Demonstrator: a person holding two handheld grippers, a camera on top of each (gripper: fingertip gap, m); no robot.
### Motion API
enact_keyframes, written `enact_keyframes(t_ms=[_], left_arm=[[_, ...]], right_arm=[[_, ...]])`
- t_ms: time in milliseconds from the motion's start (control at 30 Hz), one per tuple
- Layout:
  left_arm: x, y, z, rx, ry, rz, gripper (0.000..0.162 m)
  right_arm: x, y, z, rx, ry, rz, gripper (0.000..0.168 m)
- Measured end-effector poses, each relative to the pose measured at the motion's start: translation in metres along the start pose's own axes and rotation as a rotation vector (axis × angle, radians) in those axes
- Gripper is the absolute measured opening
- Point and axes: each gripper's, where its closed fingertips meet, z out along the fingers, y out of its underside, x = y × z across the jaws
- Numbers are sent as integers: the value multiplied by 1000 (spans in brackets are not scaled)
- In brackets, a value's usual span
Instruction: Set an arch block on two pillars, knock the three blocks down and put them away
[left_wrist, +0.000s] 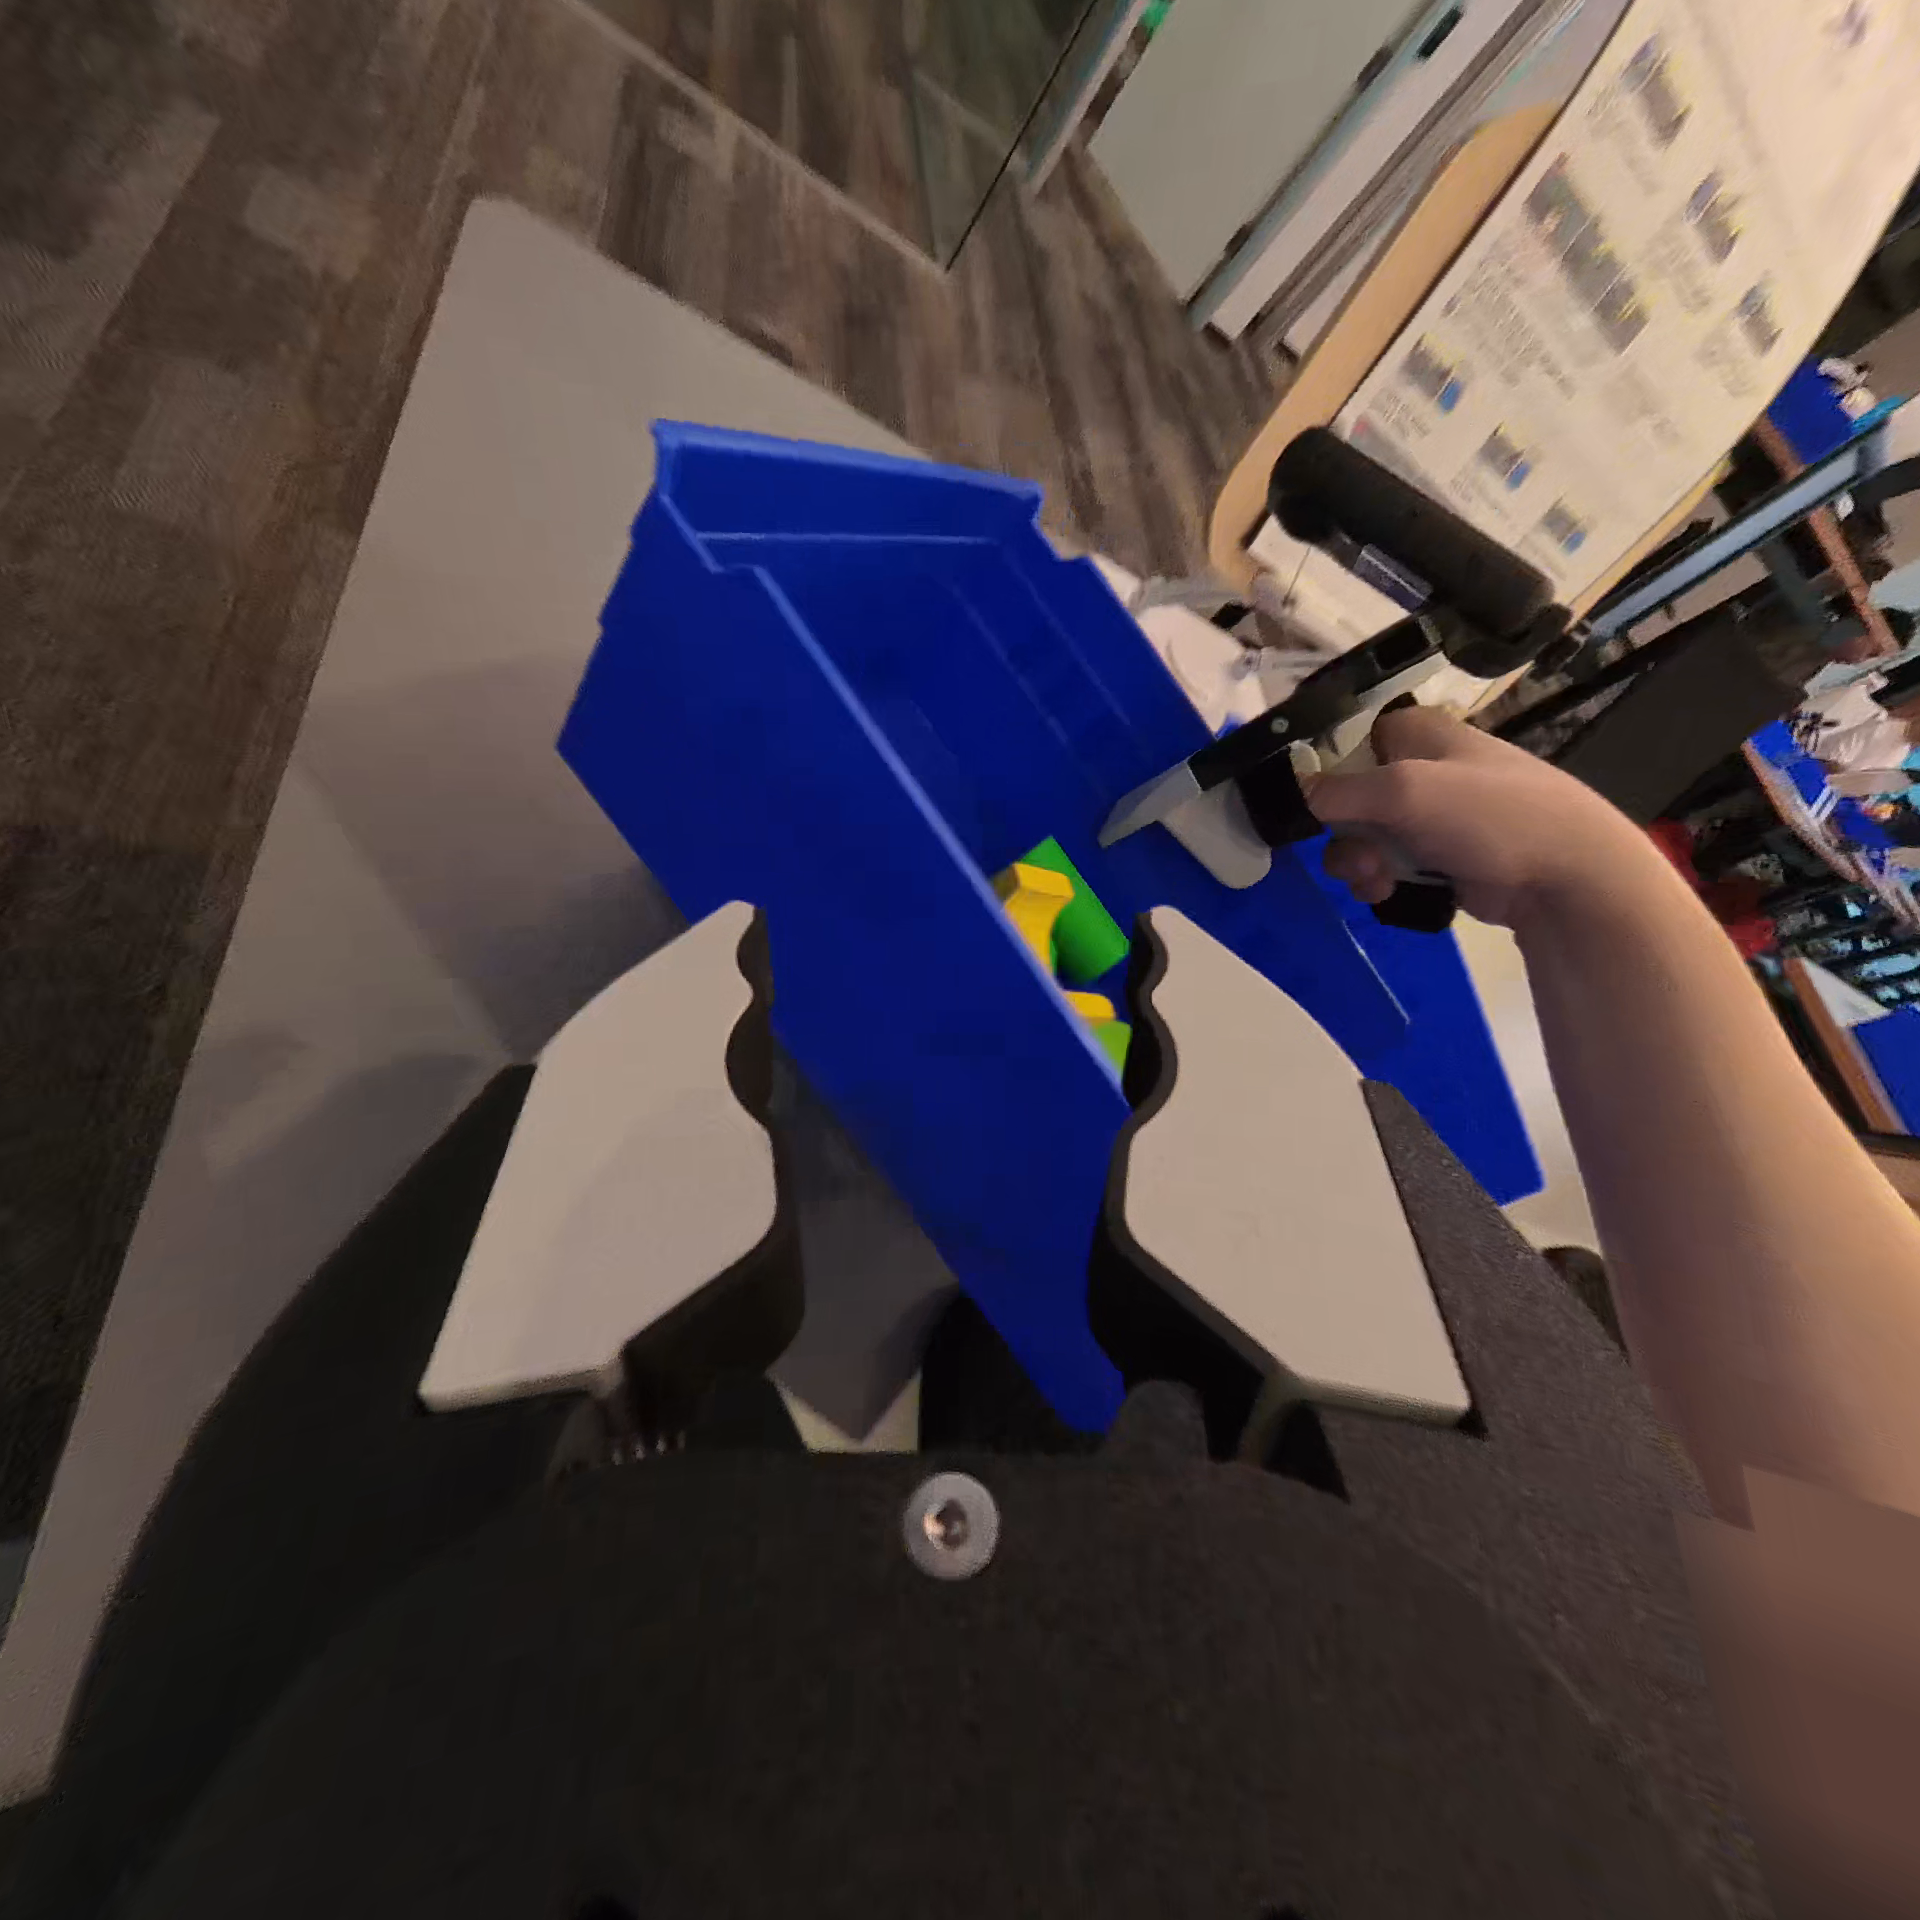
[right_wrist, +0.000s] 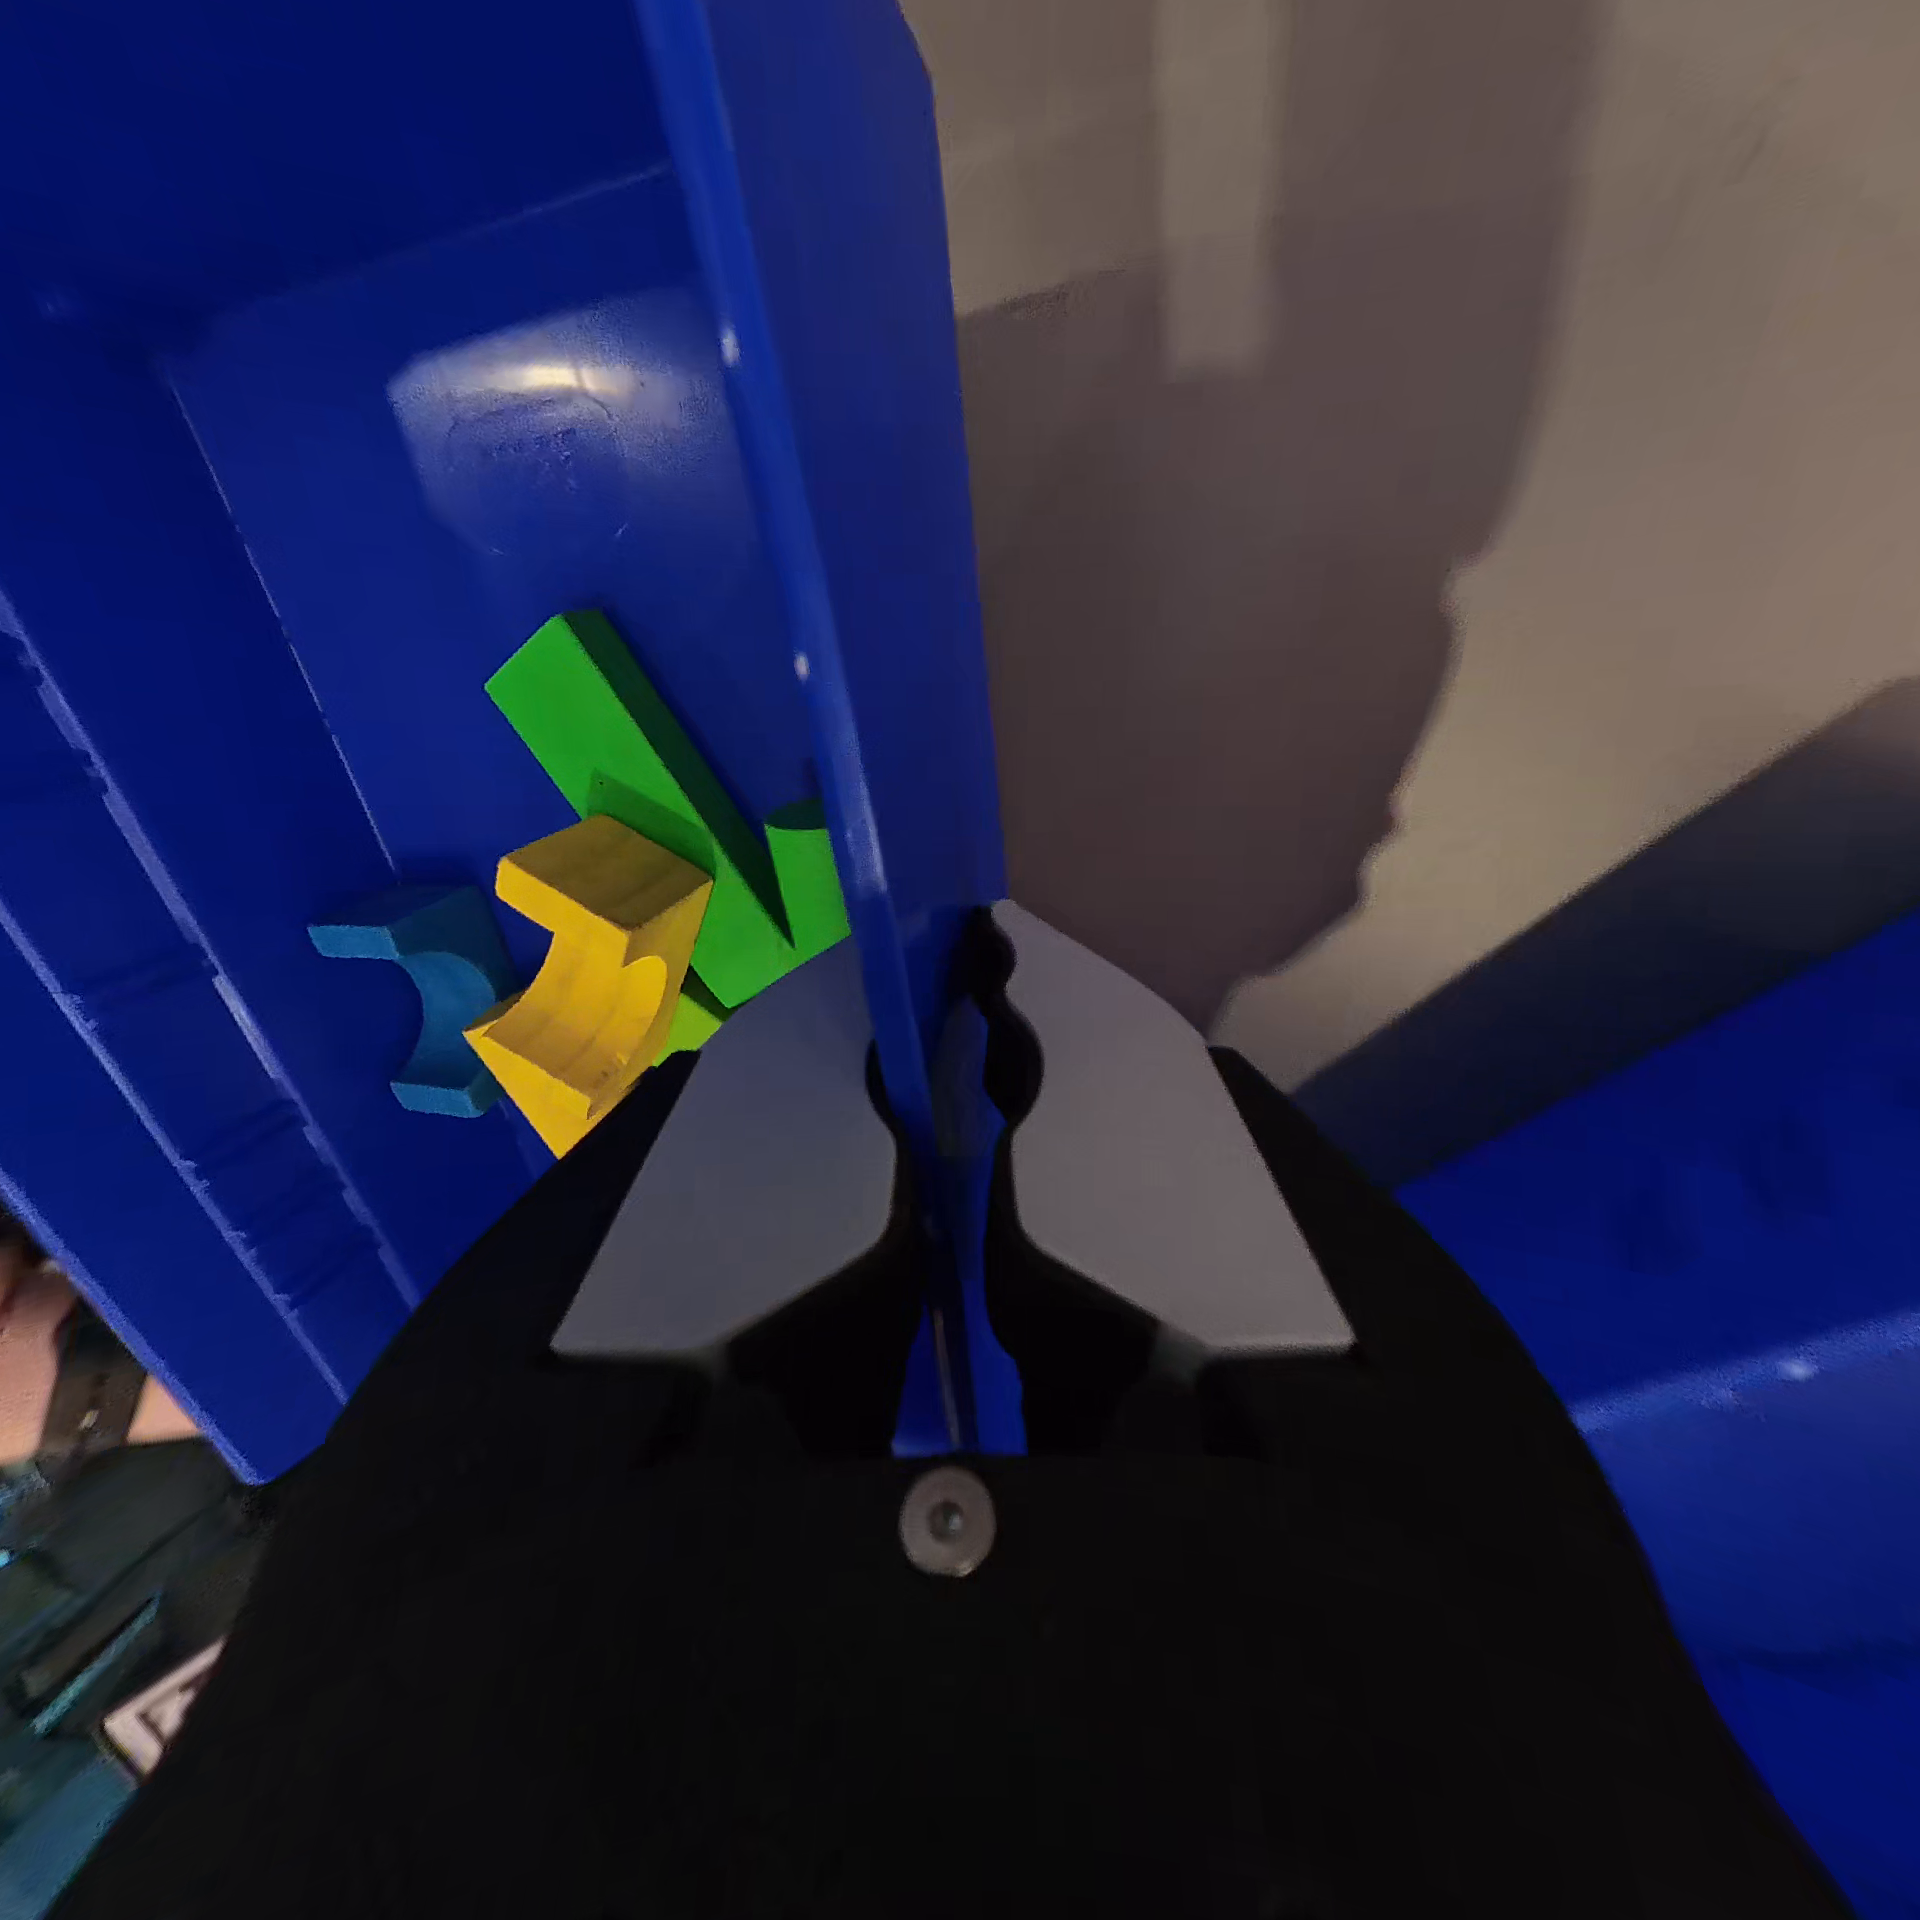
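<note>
The blue bin (left_wrist: 831, 790) is the landmark: a plastic storage bin, tilted, held over a pale grey table (left_wrist: 488, 582) by two hand-held grippers.

Nearest in the left wrist view, the left gripper (left_wrist: 951, 956) straddles the bin's near side wall. Its jaws stand wide apart with the wall between them, one finger outside and one inside; whether either pad touches the wall cannot be told.

At the bin's opposite wall, the right gripper (right_wrist: 940, 997) has its jaws closed tight on the thin rim, one finger inside the bin and one outside. This pinch on one wall, with the left gripper set over the other, looks meant for lifting or tipping the bin.

Inside the bin, the blocks have gathered against the wall the right gripper pinches: a yellow arch block (right_wrist: 592, 977), a green block (right_wrist: 623, 748) lying slantwise behind it, and a blue arch block (right_wrist: 436, 987) beside it. So the task's pieces appear to be in the bin.

Much is hidden. The right gripper's inner finger covers part of the pile, so more blocks may lie beneath. Beyond the bin, a second blue bin (right_wrist: 1662, 1195) is cut off by the picture edge. The room behind is blurred.
</note>
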Motion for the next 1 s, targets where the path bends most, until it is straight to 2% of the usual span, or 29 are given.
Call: enact_keyframes(t_ms=[133, 200, 267, 300, 400, 500, 600, 667, 733, 800, 833, 867, 1000], left_arm=[[-18, 19, 30, -157, -30, -22, 63], [-23, 20, 41, -180, -31, -27, 58], [-31, 30, 49, -241, -73, -29, 58], [-34, 35, 52, -274, -92, -17, 60], [-39, 49, 61, -364, -121, -2, 63], [-42, 65, 78, -462, -134, 9, 67], [-47, 86, 93, -596, -174, 30, 68], [-54, 101, 99, -690, -228, 44, 67], [-59, 114, 104, -777, -269, 74, 60], [-59, 125, 110, -850, -283, 91, 44], [-63, 125, 113, -869, -324, 114, 43], [-69, 123, 115, -878, -377, 145, 35], [-69, 111, 138, -836, -395, 237, 26]], right_arm=[[29, -2, 30, 58, 74, 79, 9], [43, -2, 40, 105, 90, 137, 11], [42, -7, 37, 156, 60, 169, 19], [43, -8, 33, 170, 90, 133, 17], [35, -21, -3, 305, 208, -91, 20], [24, -23, -72, 568, 368, -313, 28], [48, 14, -138, 715, 580, -403, 40], [93, 46, -174, 743, 731, -338, 51], [142, 78, -191, 732, 773, -208, 57], [184, 105, -187, 688, 718, -81, 59], [200, 116, -180, 658, 681, -38, 60], [217, 126, -173, 620, 668, 1, 60], [263, 162, -137, 420, 621, 110, 61]])
